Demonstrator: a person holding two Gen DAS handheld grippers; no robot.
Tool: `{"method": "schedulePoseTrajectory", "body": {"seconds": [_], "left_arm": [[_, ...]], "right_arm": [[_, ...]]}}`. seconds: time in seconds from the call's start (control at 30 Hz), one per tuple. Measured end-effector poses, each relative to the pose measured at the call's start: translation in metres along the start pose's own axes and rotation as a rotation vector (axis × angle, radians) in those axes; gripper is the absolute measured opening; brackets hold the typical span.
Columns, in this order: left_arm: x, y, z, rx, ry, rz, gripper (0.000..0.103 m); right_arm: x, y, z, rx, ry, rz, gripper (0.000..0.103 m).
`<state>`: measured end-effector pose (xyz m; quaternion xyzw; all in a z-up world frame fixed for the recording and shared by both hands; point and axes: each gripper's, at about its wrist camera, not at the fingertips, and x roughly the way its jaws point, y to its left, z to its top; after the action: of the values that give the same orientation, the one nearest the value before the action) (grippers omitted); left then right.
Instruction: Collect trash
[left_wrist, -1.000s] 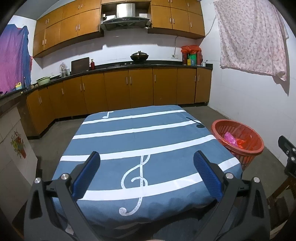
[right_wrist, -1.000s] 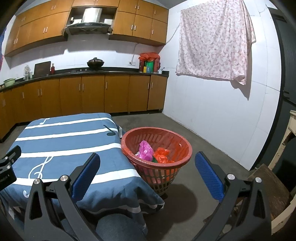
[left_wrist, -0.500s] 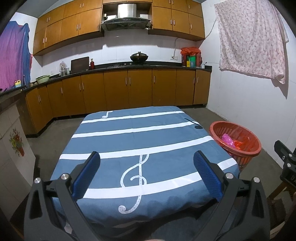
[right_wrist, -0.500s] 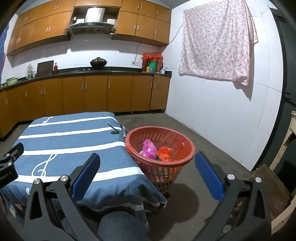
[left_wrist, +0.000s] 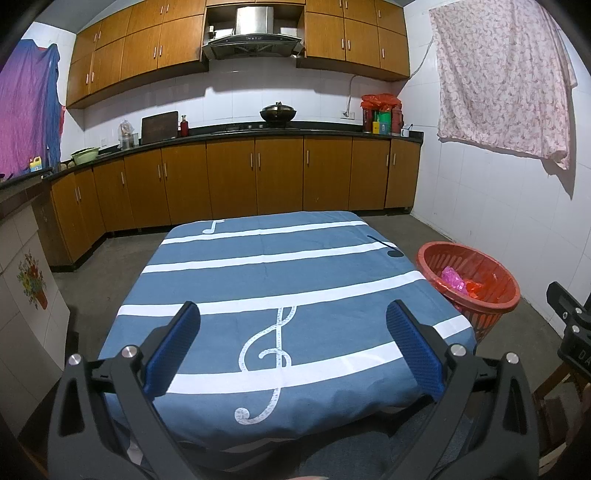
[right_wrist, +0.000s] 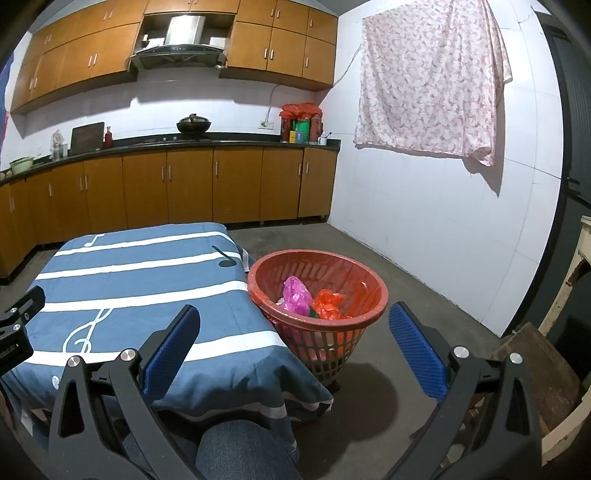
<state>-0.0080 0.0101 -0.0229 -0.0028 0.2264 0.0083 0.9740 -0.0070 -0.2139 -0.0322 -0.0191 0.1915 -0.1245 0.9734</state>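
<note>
Hovering left gripper (left_wrist: 293, 345): black frame with blue ribbed pads, jaws spread wide and holding nothing, over the near end of the table.
Right gripper (right_wrist: 293, 347): same black-and-blue build, jaws likewise spread apart and empty, pointed toward the gap between table and basket.
Table (left_wrist: 295, 266): covered by a blue cloth with white stripes and a white treble clef; its top was bare of loose items.
Round red plastic mesh basket (right_wrist: 373, 291): stood on the grey concrete floor, just beside the table's right edge, at about 3 o'clock from the table in the left view and 12 o'clock ahead of the right gripper.
Trash: a crumpled pink plastic bag (right_wrist: 295, 295) and a crumpled orange-red plastic bag (right_wrist: 328, 304) lay side by side inside the basket, touching.
Background: brown wooden cabinets (left_wrist: 255, 177) along the far wall at 12 o'clock; a pink floral sheet (right_wrist: 428, 77) hung on the white tiled wall at 2 o'clock.
Person: a denim-clad knee (right_wrist: 240, 450) showed at 6 o'clock.
</note>
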Motion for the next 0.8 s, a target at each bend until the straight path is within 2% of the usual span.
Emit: {"method": "schedulePoseTrajectory", "body": {"seconds": [0.8], "left_arm": [[-0.0009,-0.0002,-0.0001,-0.005,0.001,-0.002,0.099]], "right_arm": [[0.0003,-0.0016,0.0005,-0.001,0.003,0.001,0.101]]}}
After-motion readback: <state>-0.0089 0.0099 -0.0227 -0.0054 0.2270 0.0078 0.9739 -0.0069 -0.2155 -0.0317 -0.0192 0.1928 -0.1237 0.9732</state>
